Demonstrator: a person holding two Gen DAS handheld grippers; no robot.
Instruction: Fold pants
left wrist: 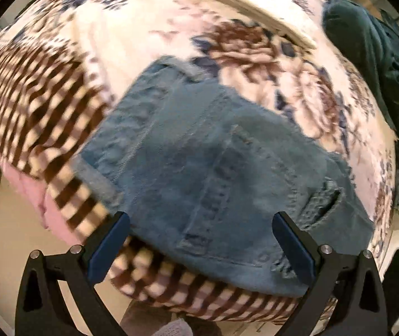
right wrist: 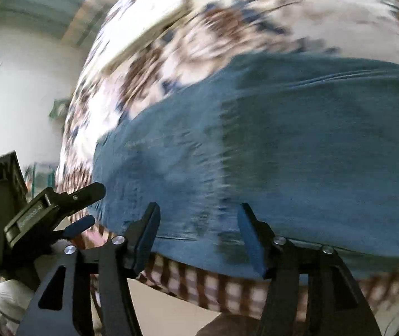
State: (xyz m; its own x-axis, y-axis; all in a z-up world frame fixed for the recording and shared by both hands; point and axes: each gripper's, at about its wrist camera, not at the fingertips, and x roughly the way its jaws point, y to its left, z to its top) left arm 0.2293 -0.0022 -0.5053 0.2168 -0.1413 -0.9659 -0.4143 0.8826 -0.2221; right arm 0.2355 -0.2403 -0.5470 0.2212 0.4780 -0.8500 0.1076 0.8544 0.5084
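Observation:
Blue denim pants (left wrist: pixel 199 140) lie folded into a compact stack on a floral blanket (left wrist: pixel 132 36), near its checked border. My left gripper (left wrist: pixel 201 218) hangs over the stack's near edge with its jaws wide apart and nothing between them. In the right wrist view the pants (right wrist: pixel 283 140) fill the middle, blurred. My right gripper (right wrist: pixel 199 207) stands open above their near edge, and the pads pinch no cloth that I can see. The left gripper (right wrist: pixel 93 204) also shows at the left end of the pants, open.
A dark green garment (left wrist: pixel 373 64) is heaped at the blanket's right edge. A beige folded cloth (left wrist: pixel 250 8) lies at the far side. A pink sheet (left wrist: pixel 31 190) hangs below the checked border (left wrist: pixel 31 106). Bare floor and a white shoe (right wrist: pixel 9 294) are below.

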